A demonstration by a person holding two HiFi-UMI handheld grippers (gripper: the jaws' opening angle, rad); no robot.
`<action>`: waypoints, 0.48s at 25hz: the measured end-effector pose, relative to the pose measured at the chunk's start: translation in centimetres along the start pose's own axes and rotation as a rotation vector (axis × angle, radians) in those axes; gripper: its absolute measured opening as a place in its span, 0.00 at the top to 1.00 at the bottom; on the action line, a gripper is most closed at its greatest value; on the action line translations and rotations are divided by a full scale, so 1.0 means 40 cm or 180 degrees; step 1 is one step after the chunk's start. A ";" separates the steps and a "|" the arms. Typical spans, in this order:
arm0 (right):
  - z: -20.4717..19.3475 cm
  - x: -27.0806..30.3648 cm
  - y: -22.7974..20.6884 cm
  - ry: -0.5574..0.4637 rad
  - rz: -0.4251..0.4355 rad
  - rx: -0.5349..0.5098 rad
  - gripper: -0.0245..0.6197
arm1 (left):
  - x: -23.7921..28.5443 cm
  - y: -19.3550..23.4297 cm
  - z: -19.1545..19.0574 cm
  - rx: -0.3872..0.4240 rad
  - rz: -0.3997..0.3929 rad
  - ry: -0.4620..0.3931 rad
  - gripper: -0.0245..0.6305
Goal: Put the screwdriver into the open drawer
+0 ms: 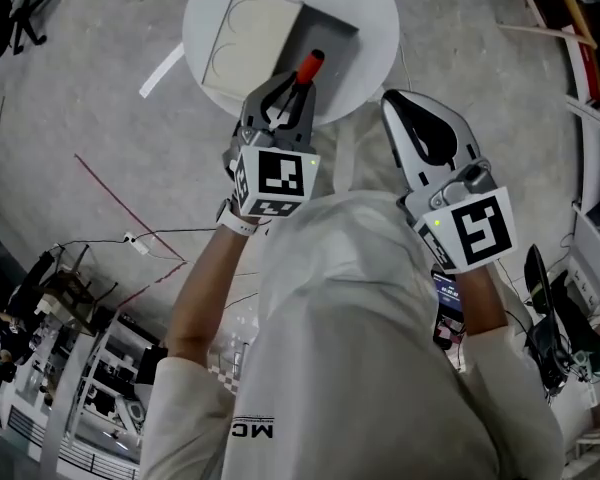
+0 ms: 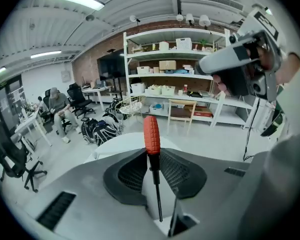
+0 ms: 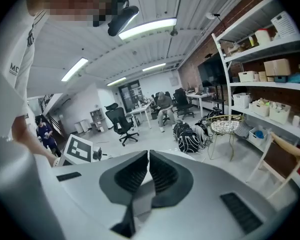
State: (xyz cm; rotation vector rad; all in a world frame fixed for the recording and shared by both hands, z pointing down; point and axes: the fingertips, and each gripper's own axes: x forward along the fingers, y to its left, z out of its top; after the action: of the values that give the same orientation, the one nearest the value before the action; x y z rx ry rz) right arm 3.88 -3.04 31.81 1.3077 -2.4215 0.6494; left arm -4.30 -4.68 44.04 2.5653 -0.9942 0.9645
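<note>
Left tongs (image 2: 153,159) grip the screwdriver (image 2: 151,134), not yet in the drawer (image 1: 248,40) on the bench (image 1: 370,28); right tongs (image 3: 148,156) closed, empty.

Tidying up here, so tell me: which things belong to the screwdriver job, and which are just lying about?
Job: screwdriver, clamped in left gripper; open drawer; round table.
Lying about: backpacks; wire basket stand; office chair.

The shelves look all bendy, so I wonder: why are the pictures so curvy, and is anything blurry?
Left gripper view: wide-angle lens bows the shelves and darkens the corners; the screwdriver looks sharp. Right gripper view: same curving, ceiling light glares white. Head view: evenly lit, little shadow.
</note>
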 end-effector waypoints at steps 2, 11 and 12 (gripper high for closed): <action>-0.009 0.005 -0.020 0.0004 -0.0016 0.0064 0.85 | 0.027 -0.009 -0.014 0.0184 -0.0033 0.0033 0.84; -0.040 0.023 -0.039 0.0007 -0.0008 0.0322 0.85 | 0.111 -0.037 -0.112 0.0829 -0.0250 0.0114 0.84; -0.043 0.027 -0.043 0.0017 -0.0003 0.0349 0.85 | 0.120 -0.036 -0.122 0.0877 -0.0267 0.0126 0.84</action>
State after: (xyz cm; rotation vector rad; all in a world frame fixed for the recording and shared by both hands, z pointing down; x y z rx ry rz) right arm 4.86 -3.70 34.20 1.3468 -2.4115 0.7946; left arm -3.09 -4.04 50.90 2.7692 -0.7838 1.1982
